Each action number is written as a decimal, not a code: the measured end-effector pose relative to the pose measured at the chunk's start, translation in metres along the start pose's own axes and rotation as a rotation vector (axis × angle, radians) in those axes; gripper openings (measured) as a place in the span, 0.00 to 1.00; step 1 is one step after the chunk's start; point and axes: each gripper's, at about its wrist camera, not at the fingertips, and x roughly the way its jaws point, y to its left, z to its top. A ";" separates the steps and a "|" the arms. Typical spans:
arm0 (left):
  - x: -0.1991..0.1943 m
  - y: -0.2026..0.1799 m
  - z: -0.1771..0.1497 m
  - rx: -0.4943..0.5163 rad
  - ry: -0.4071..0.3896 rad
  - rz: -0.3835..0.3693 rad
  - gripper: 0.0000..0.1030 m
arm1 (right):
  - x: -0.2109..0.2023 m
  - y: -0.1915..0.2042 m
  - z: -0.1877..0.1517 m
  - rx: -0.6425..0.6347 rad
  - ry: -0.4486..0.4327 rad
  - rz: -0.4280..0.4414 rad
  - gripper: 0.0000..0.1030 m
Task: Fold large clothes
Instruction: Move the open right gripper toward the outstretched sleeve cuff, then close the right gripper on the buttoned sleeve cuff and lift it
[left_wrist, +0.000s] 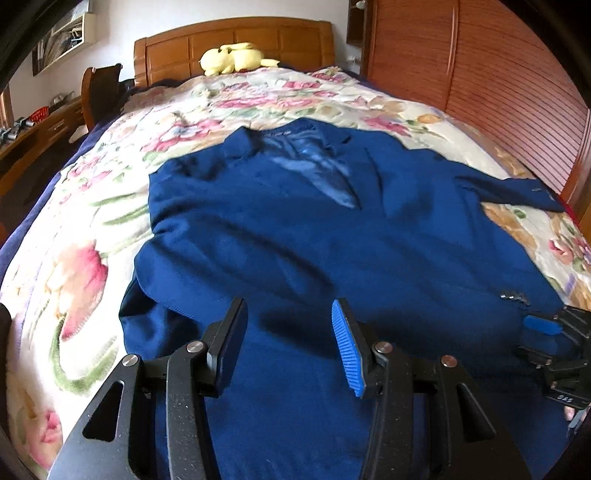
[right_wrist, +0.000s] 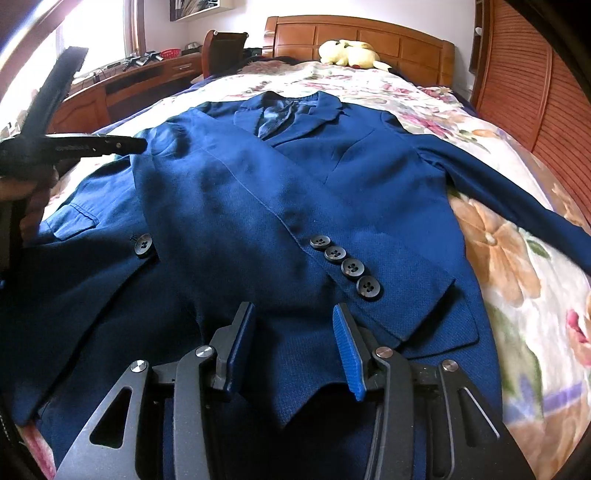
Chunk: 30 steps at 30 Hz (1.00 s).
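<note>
The blue jacket (right_wrist: 280, 206) lay lengthwise on the floral bedspread (right_wrist: 491, 254), collar toward the headboard, one sleeve folded across it just ahead of the half-open, empty right gripper (right_wrist: 293, 347), the left gripper (left_wrist: 290, 347) likewise half-open and empty.

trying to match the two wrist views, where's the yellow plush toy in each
Left wrist view: the yellow plush toy sits top centre-left, against the wooden headboard.
Right wrist view: the toy sits top centre-right, against the same headboard.
Shared landmark: the blue jacket collar, just below the toy in both.
</note>
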 end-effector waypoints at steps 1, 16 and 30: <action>0.004 0.001 -0.001 0.000 0.007 0.001 0.47 | 0.000 0.000 0.000 0.000 0.000 0.001 0.44; 0.029 0.007 -0.018 -0.017 0.031 -0.044 0.48 | -0.010 -0.011 0.004 0.051 -0.005 0.014 0.45; 0.029 0.006 -0.018 -0.010 0.023 -0.035 0.48 | -0.053 -0.196 0.048 0.210 -0.069 -0.325 0.46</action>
